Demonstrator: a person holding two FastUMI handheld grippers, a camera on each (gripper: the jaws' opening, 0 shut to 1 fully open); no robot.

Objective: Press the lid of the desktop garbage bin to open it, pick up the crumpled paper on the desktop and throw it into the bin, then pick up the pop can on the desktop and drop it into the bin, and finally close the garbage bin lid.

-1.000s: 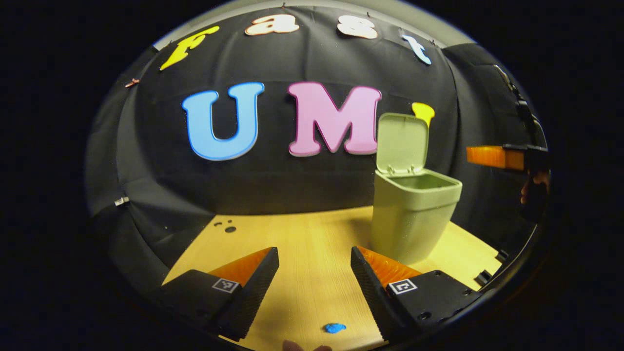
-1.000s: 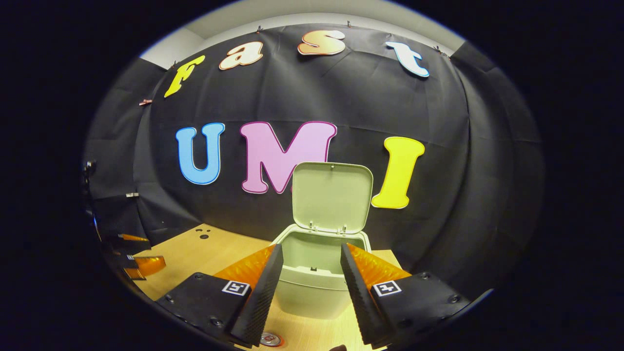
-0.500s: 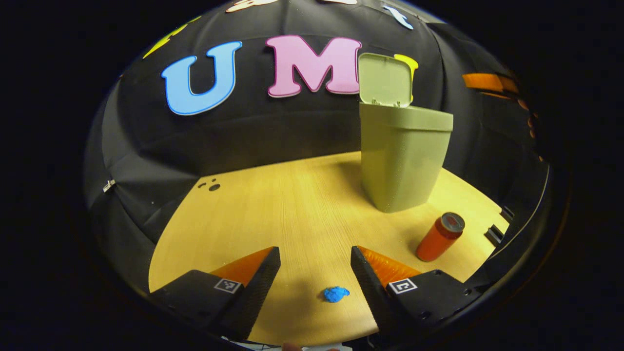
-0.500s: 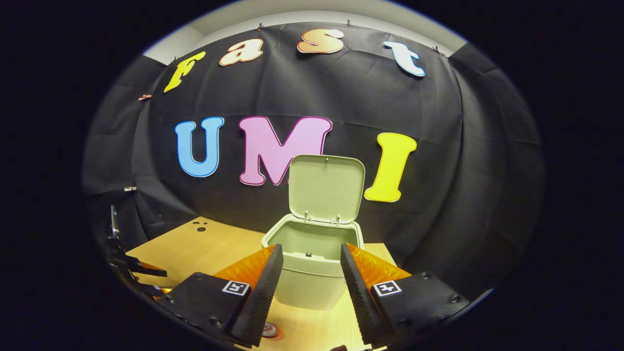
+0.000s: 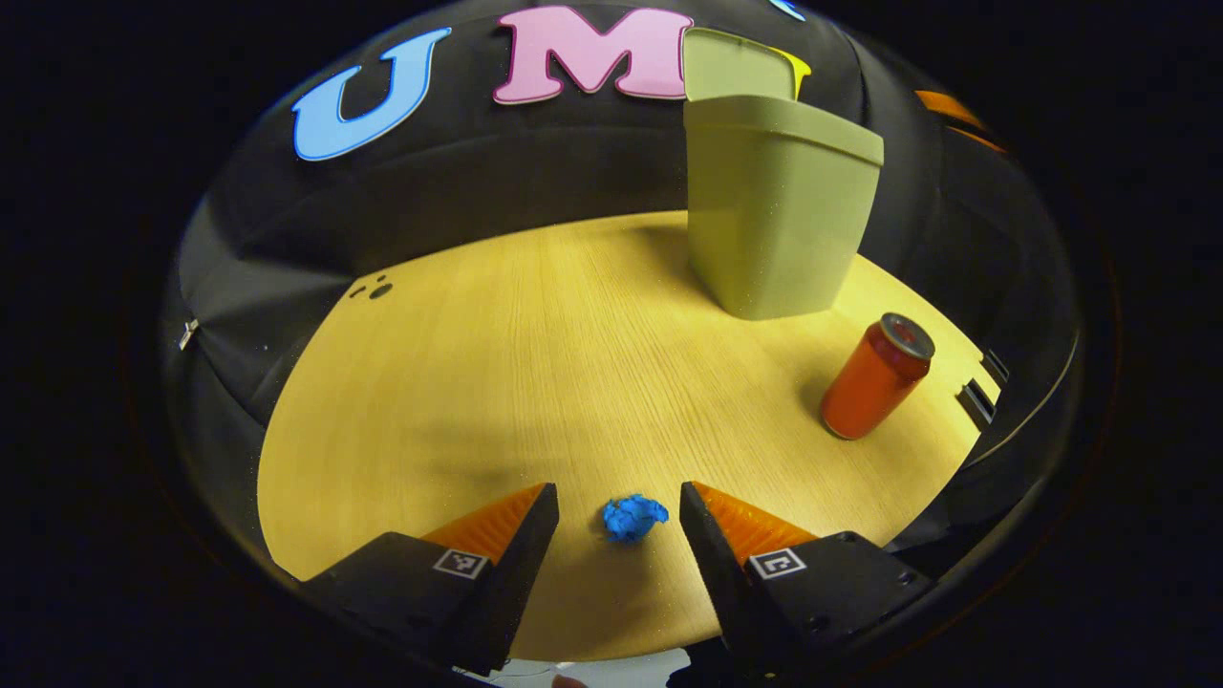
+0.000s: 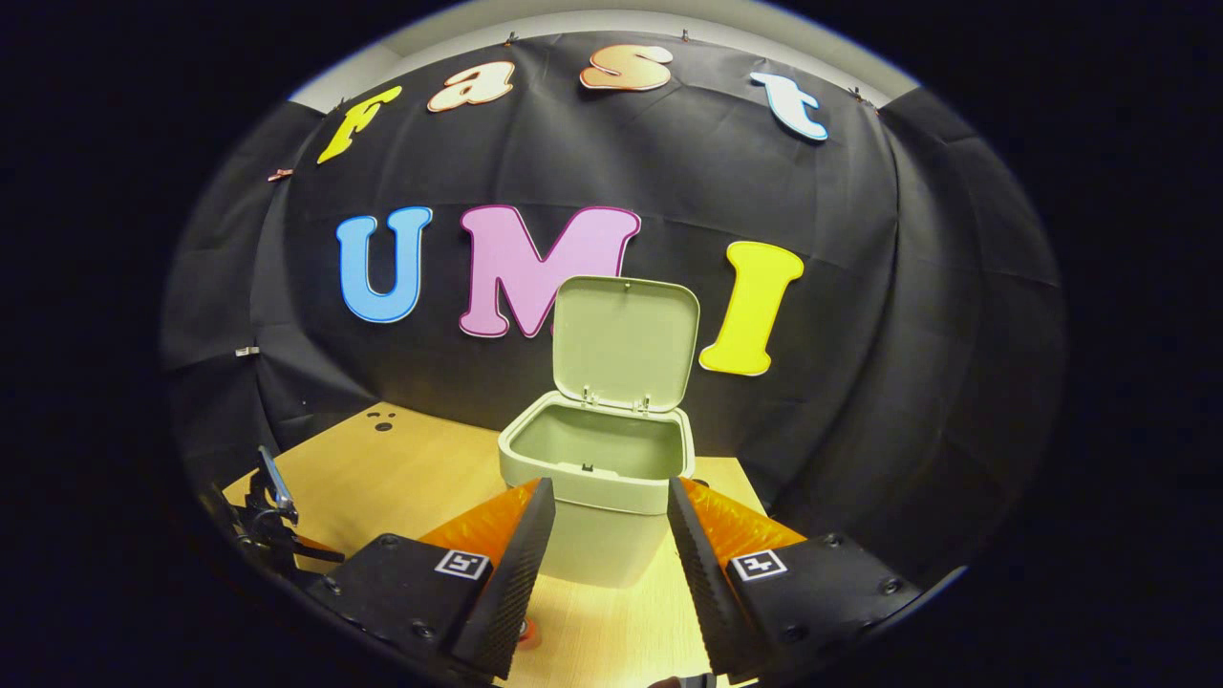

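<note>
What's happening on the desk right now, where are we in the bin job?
The bin stands with its lid up, so the opening step is done. The left gripper is open and low over the desktop, with the blue crumpled paper between its fingers, not yet gripped. The pop can stands upright near the bin, untouched. The right gripper is open and empty, facing the bin.

Light wood tabletop (image 5: pixel 497 344); black cloth wall (image 6: pixel 860 287) behind; pale ceiling strip above.
</note>
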